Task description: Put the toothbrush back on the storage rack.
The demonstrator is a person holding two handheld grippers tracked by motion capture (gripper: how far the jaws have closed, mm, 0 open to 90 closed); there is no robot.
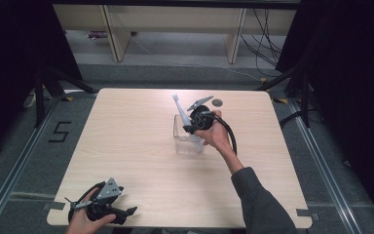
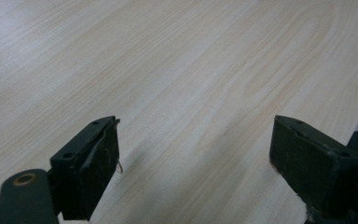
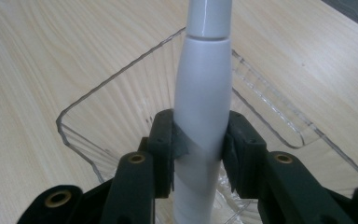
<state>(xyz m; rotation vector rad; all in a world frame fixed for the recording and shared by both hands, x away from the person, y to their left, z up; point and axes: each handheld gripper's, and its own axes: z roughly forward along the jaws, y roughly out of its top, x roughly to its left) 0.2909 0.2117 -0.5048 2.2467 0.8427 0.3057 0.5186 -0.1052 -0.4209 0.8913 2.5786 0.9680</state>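
The right claw [image 3: 200, 149] pinches a white toothbrush handle [image 3: 201, 107] between its pads, partly closed around it. The handle stands tilted inside the clear plastic container [image 1: 177, 131], which rests near the middle of the wooden surface [image 1: 126, 146]. Well apart from the container, at the surface's near edge, the left claw [image 2: 196, 154] is spread wide and holds nothing.

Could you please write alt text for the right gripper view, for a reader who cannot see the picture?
The right gripper has its two black jaws closed on a white electric toothbrush handle, which stands inside a clear plastic container. The container sits on a light wooden table.
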